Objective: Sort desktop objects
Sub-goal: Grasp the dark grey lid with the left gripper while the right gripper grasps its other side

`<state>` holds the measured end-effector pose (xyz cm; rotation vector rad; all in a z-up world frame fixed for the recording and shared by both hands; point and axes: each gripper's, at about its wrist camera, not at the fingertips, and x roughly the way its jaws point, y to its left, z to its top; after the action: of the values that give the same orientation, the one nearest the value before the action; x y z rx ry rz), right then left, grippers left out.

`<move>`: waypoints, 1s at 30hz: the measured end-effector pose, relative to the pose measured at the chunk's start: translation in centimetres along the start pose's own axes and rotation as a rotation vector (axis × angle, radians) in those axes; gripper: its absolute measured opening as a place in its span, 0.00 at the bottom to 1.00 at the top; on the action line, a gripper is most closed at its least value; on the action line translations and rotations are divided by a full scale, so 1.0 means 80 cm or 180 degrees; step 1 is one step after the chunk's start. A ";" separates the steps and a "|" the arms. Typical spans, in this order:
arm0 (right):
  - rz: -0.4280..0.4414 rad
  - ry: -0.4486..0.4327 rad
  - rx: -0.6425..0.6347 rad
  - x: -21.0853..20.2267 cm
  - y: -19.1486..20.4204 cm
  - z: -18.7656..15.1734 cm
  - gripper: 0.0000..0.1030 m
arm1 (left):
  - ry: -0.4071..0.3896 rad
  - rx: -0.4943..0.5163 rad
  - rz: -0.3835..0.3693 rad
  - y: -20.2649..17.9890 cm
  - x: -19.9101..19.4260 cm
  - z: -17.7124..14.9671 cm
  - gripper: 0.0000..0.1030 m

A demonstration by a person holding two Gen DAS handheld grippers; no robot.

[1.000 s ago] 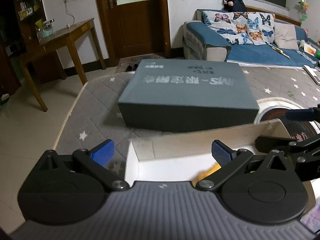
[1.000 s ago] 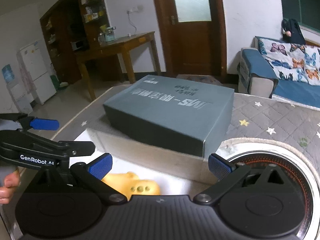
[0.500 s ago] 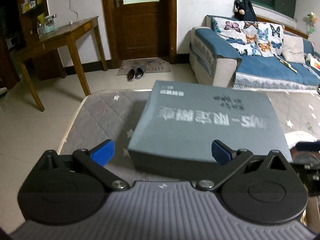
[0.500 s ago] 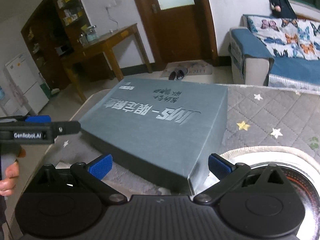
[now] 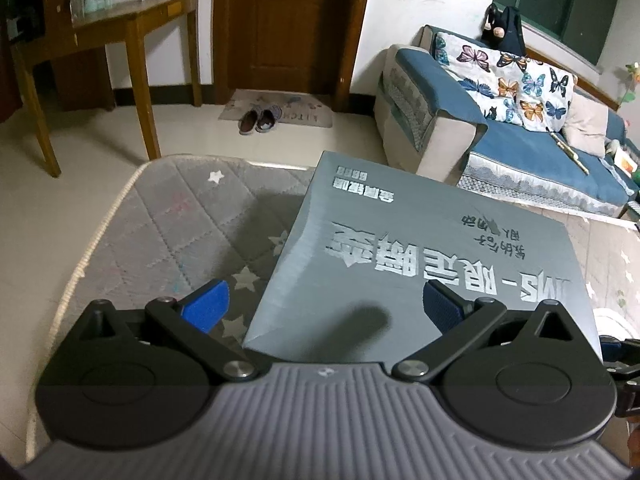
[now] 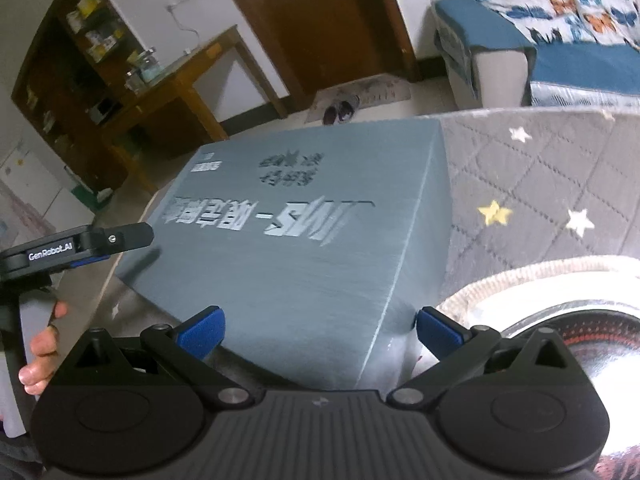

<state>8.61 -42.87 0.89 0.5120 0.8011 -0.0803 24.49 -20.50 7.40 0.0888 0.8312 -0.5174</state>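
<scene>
A large grey-blue box lid [image 5: 432, 264] with silver lettering lies on the quilted grey table cover [image 5: 176, 224]; the same grey-blue box lid [image 6: 304, 232] fills the middle of the right wrist view. My left gripper [image 5: 326, 304] hangs open above its near left corner, nothing between its blue pads. My right gripper [image 6: 318, 328] is open too, over the lid's near right corner. The left gripper [image 6: 116, 240] shows at the left edge of the right wrist view, held by a hand [image 6: 40, 356]. The white tray and yellow object are out of sight.
A round dish with a dark centre and pale rim [image 6: 560, 312] sits right of the box. Beyond the table stand a blue sofa [image 5: 500, 120] with butterfly cushions, a wooden side table [image 5: 120, 36], a door and shoes [image 5: 258, 118] on a mat.
Both grippers have risen and moved forward over the box. The white tray and yellow object seen a second ago have dropped out of view. Both stay open.
</scene>
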 end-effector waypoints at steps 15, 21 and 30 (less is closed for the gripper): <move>0.0012 -0.0003 0.0063 0.006 -0.004 0.002 1.00 | 0.0144 -0.0179 -0.0230 0.016 0.027 -0.008 1.00; 0.0022 -0.0032 0.0112 0.006 -0.005 0.001 1.00 | 0.0127 -0.0181 -0.0266 0.019 0.025 -0.010 1.00; 0.0072 -0.0002 0.0069 0.006 -0.009 0.004 1.00 | 0.0154 -0.0377 -0.0363 0.030 0.030 -0.009 1.00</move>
<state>8.95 -43.56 0.43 0.5415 0.7943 -0.0682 26.46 -19.18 4.83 -0.0553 0.9163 -0.5736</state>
